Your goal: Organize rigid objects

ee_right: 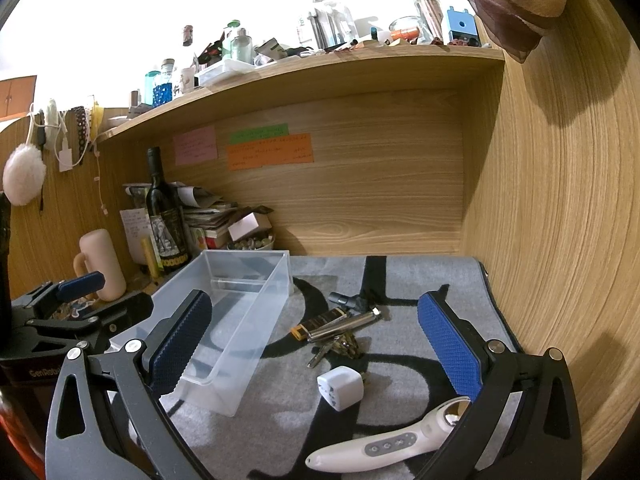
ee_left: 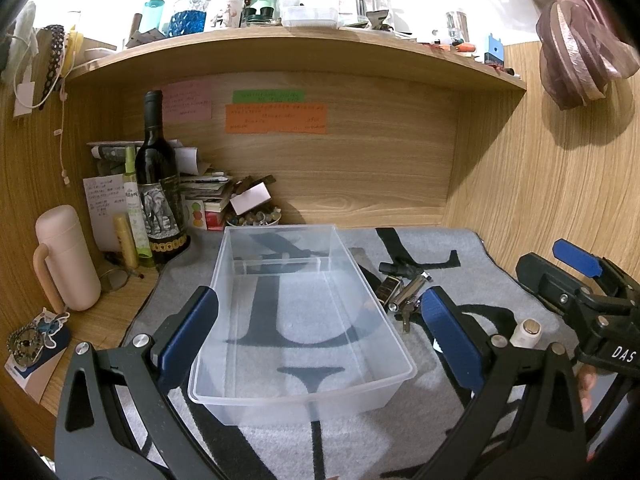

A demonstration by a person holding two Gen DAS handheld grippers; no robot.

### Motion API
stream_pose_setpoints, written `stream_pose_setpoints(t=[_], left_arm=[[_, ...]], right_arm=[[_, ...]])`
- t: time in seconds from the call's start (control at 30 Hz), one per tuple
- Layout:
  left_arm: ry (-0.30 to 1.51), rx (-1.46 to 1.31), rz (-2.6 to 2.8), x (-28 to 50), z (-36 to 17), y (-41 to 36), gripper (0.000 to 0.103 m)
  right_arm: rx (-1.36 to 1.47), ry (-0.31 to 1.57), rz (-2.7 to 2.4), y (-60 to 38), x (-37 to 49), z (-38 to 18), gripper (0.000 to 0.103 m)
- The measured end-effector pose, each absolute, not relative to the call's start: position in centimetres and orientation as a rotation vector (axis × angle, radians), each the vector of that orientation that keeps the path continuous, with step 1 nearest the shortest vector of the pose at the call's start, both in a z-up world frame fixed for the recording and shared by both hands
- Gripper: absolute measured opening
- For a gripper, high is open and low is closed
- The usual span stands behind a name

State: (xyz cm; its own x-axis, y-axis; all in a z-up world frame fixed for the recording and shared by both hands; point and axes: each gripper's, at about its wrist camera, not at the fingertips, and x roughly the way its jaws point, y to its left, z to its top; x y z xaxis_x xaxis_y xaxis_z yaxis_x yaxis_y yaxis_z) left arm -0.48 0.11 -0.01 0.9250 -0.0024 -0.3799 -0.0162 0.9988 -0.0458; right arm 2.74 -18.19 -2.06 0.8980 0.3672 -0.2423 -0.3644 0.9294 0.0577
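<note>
A clear plastic bin sits empty on the grey mat. My left gripper is open, its blue pads on either side of the bin's near half. To the bin's right lies a small pile: a black part, a brown lighter, a metal cylinder and keys. Closer in are a white plug adapter and a white handheld device. My right gripper is open above these items, holding nothing.
A wine bottle, a pink mug, papers and a bowl of marbles crowd the back left. Wooden walls close in at the back and right. A cluttered shelf runs overhead.
</note>
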Motion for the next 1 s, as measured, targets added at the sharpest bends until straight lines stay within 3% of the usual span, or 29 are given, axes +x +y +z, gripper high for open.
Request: stream_pose_setpoints(t=[1.0], left_arm=[[0.392,-0.049,-0.001,-0.42,-0.28,0.23,0.103]], right_arm=[[0.006,0.255,0.380,-18.04,2.79,-2.05,0.103]])
